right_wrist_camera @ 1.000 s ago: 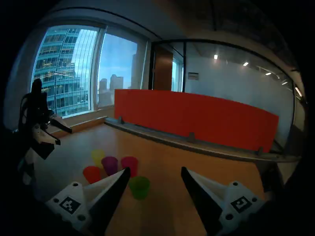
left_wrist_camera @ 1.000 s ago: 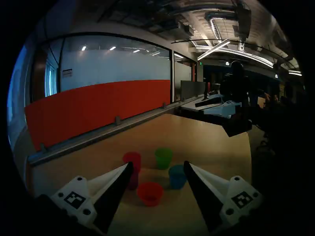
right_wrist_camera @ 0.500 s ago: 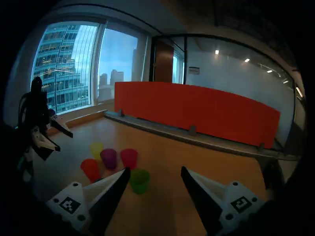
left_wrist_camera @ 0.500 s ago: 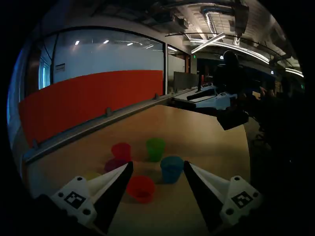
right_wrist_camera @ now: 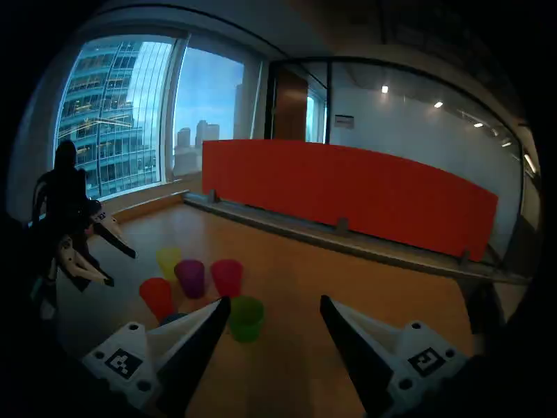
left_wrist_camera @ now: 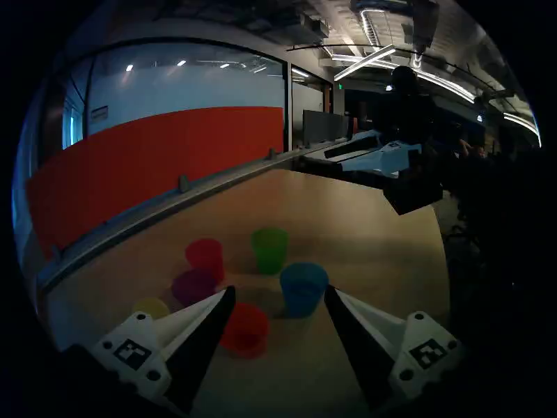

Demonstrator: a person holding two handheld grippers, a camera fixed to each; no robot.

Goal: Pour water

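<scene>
The room is a dim office. A pale wooden desk runs along an orange partition, with tall windows at the upper left of the right gripper view. Six plastic cups stand upright in a close cluster on the desk. I cannot tell whether any of them holds water.

In the left gripper view, the left hand-held gripper sits at bottom centre with its fingers apart, holding nothing. The blue cup stands just beyond its tips, right of centre. The red-orange cup is low beside its left finger. The green cup, pink cup, purple cup and yellow cup lie behind and to the left.

In the right gripper view, the right hand-held gripper is also spread and empty. The green cup is at lower centre, just ahead of its left finger.

My judgement is that the step in hand is the approach: nothing is gripped and no pouring has begun. Next, each hand-held gripper needs to straddle a single cup, close on its wall and lift it clear. By my reading that means blue for the left and green for the right. The cups stand so close together that a finger could knock a neighbour.
</scene>
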